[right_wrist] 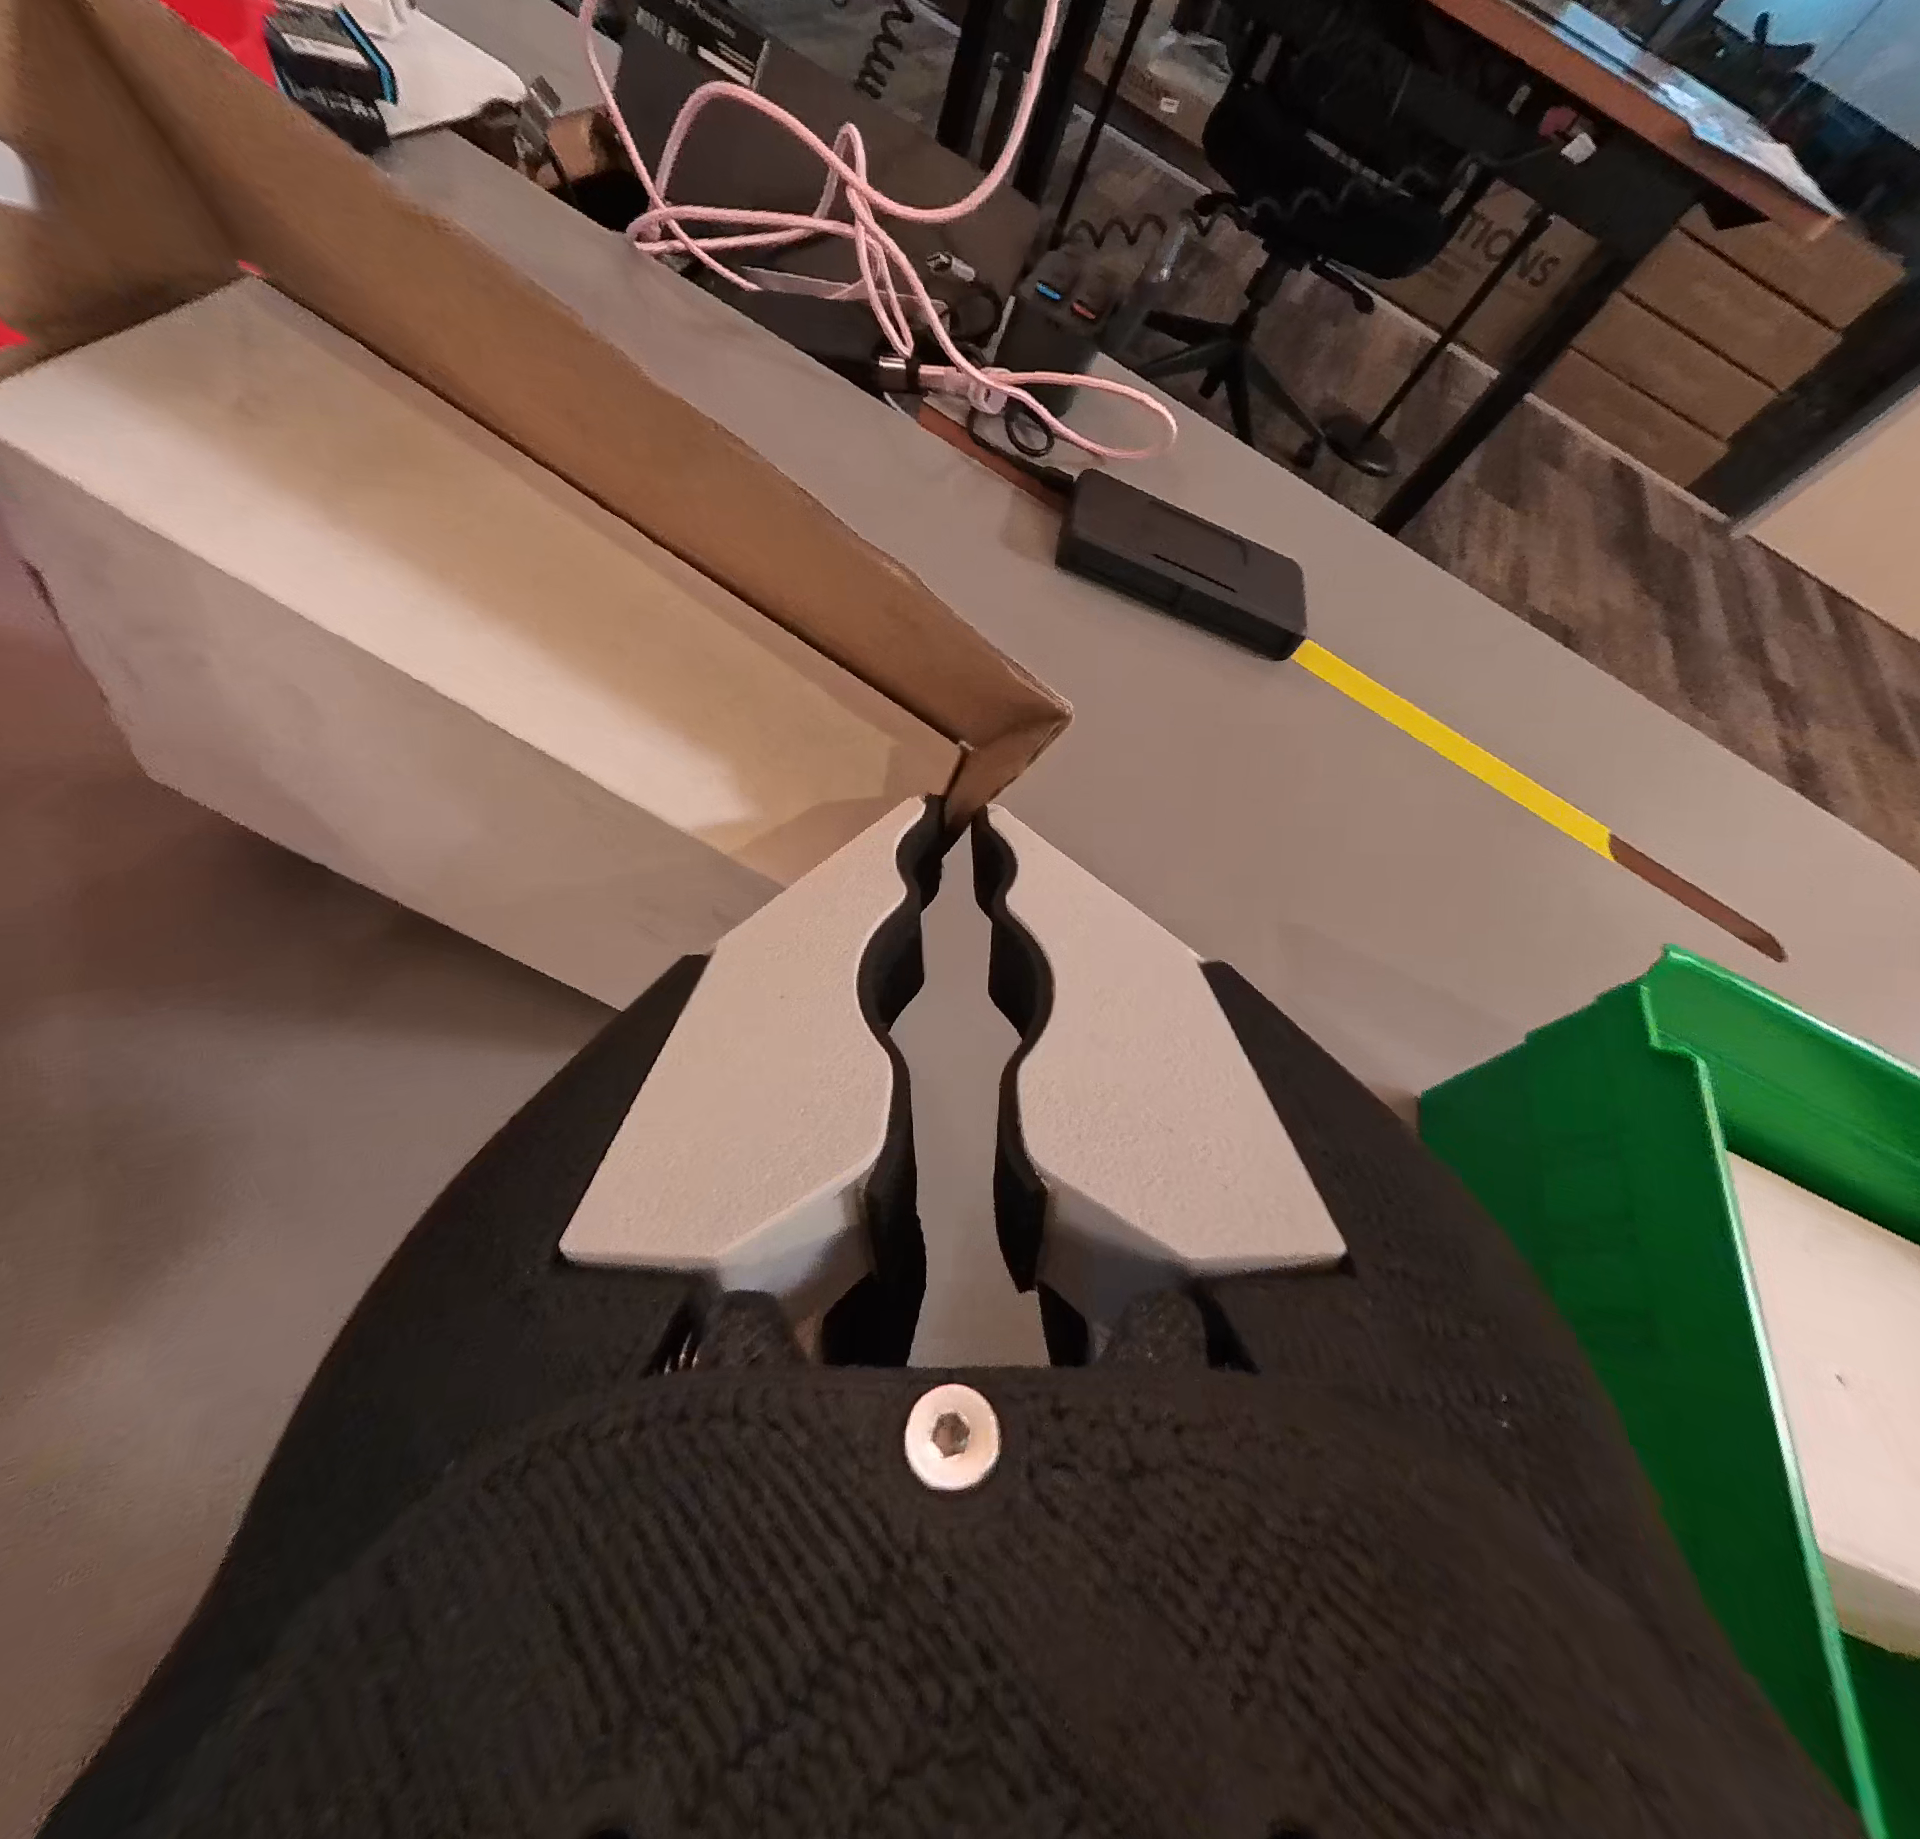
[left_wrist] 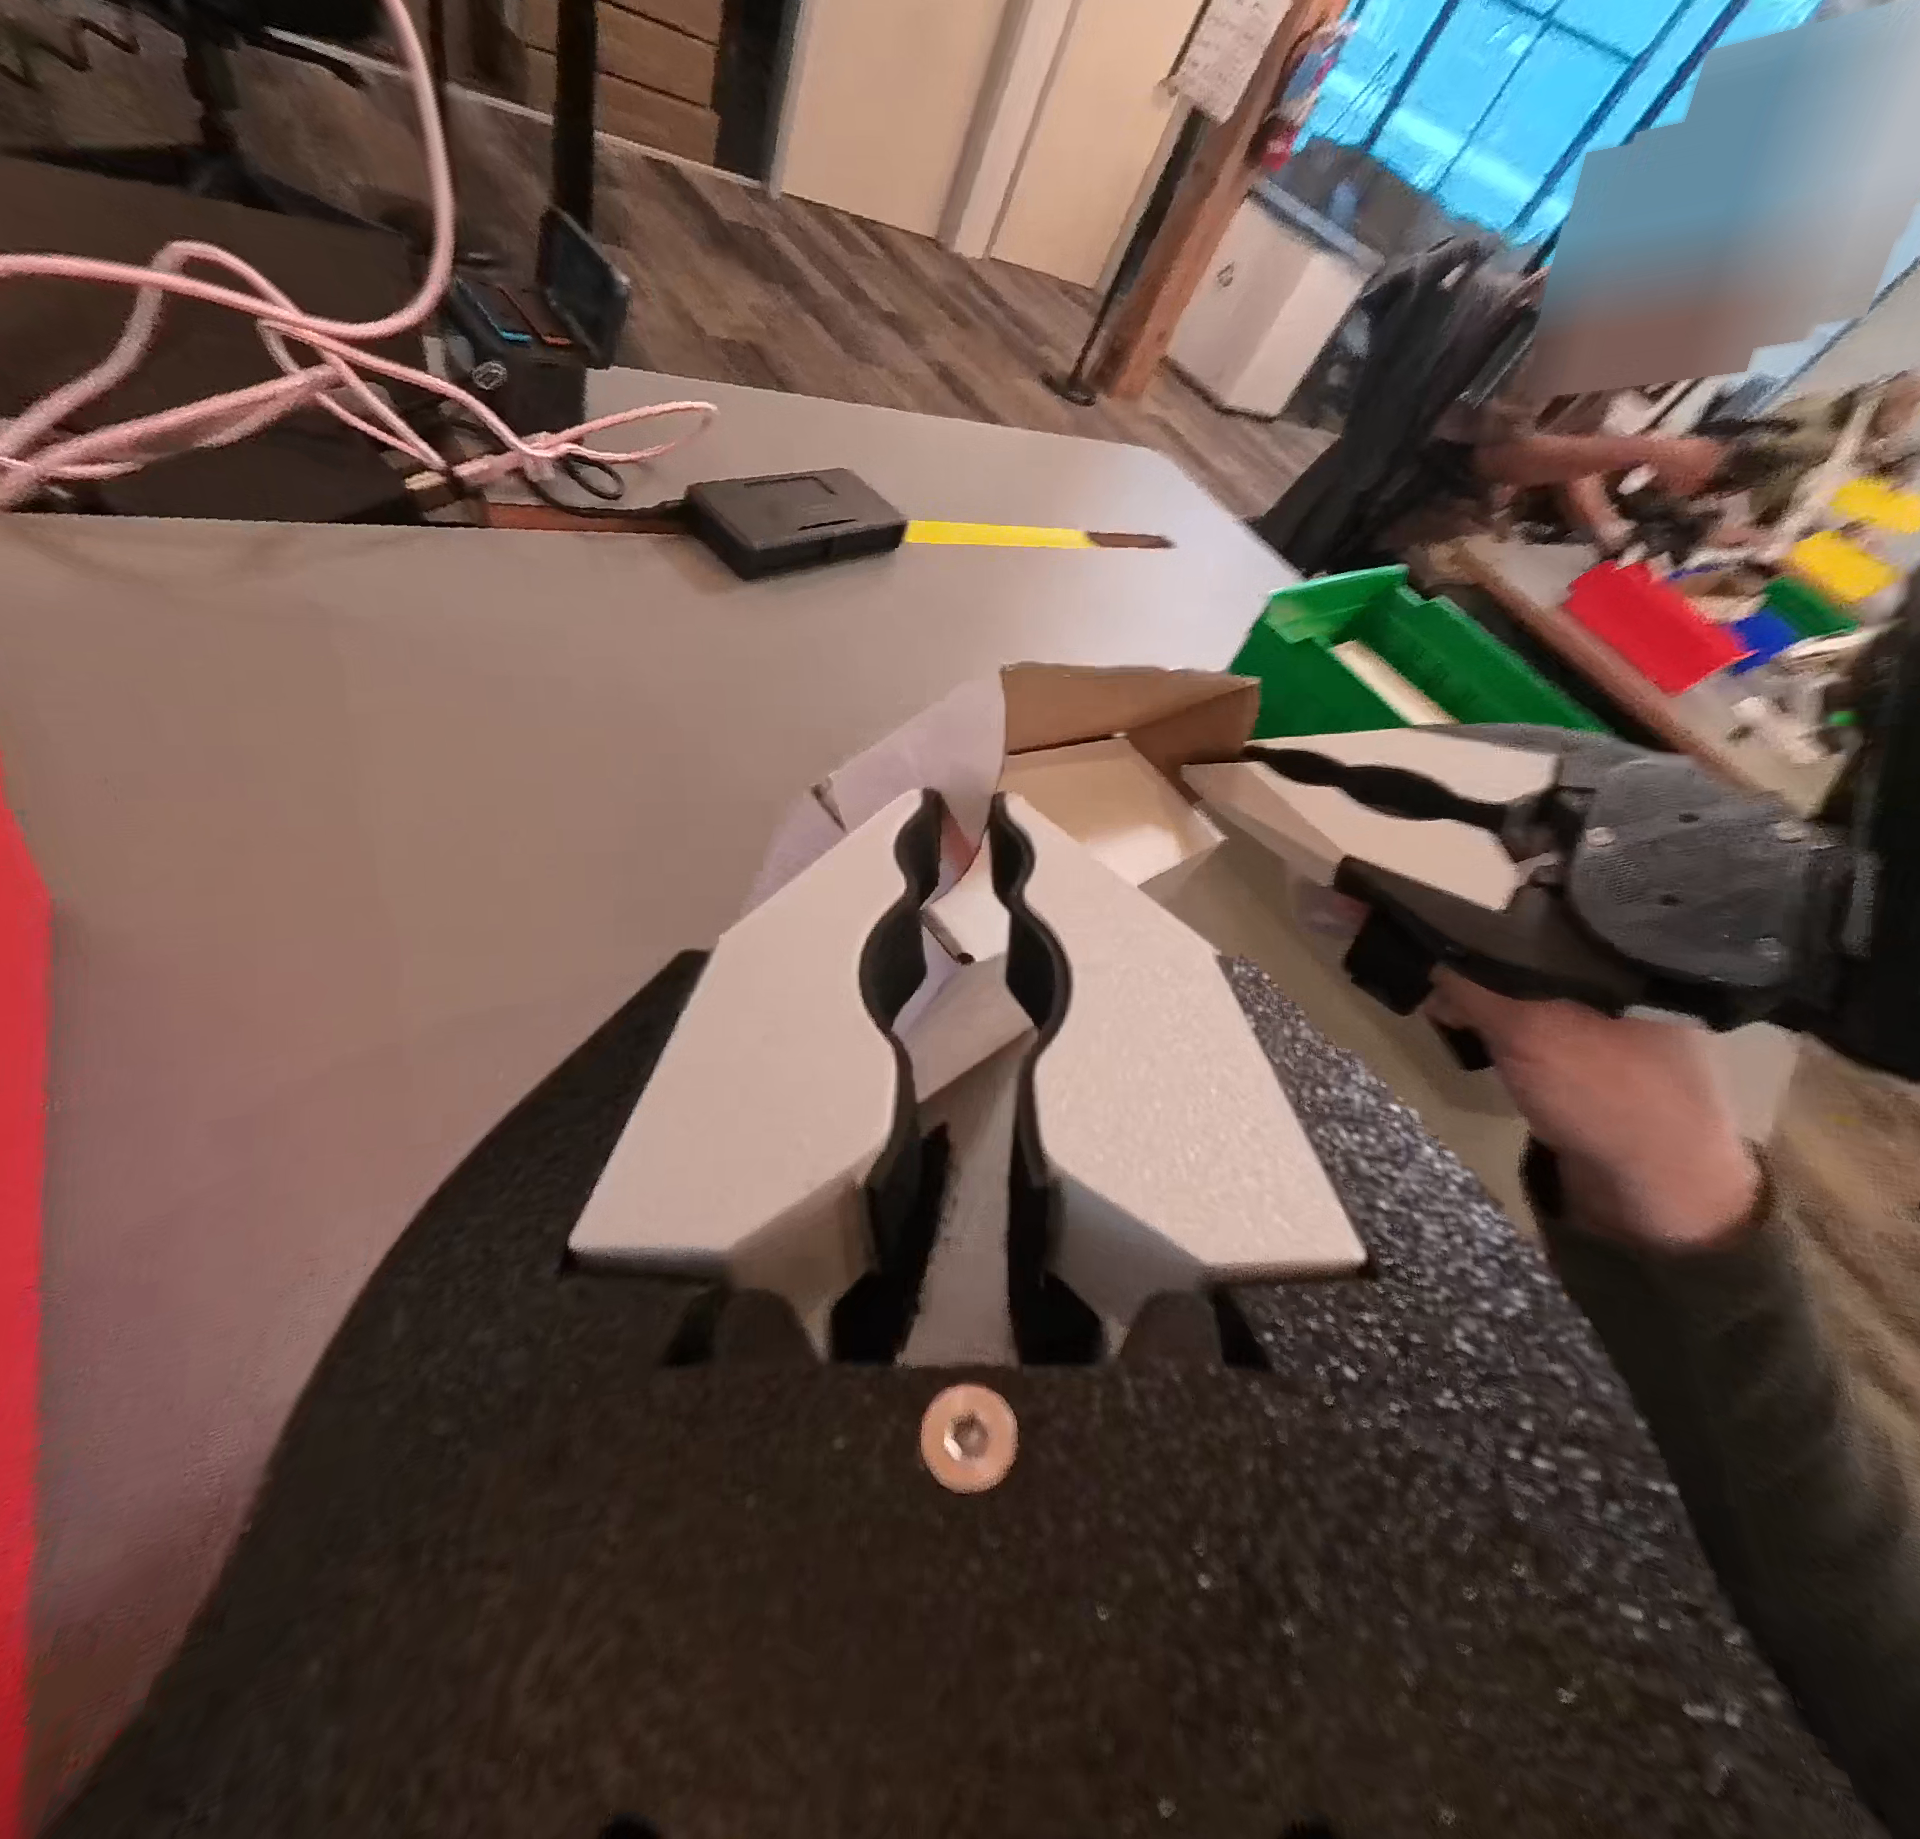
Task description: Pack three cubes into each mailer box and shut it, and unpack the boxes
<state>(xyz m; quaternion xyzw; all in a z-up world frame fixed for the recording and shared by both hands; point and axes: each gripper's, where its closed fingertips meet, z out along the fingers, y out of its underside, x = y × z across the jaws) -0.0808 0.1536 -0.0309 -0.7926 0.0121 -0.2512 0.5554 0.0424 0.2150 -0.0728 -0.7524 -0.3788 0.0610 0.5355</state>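
A white mailer box (left_wrist: 1101, 813) with a brown inside stands open on the grey table (left_wrist: 416, 750). Its lid (left_wrist: 1122, 709) is raised. My left gripper (left_wrist: 961, 823) is shut on the lid's white left side flap (left_wrist: 935, 750), which fills the gap at the fingertips. My right gripper (right_wrist: 956, 823) is shut on the corner of the lid's brown right side flap (right_wrist: 987, 761). It also shows in the left wrist view (left_wrist: 1247, 755), at the box's right, with a hand (left_wrist: 1621, 1135) holding it. The box wall (right_wrist: 364, 594) lies left of it. No cubes are clearly visible.
A green bin (left_wrist: 1351, 667) stands right of the box, close to my right gripper (right_wrist: 1610, 1218). A black flat device (left_wrist: 795, 522) and a yellow tape strip (left_wrist: 987, 534) lie farther back. Pink cables (left_wrist: 312, 366) lie at the table's far edge. A red bin (left_wrist: 21, 1062) is at the left. The tips of one gripper are about 15 cm away from the tips of the other.
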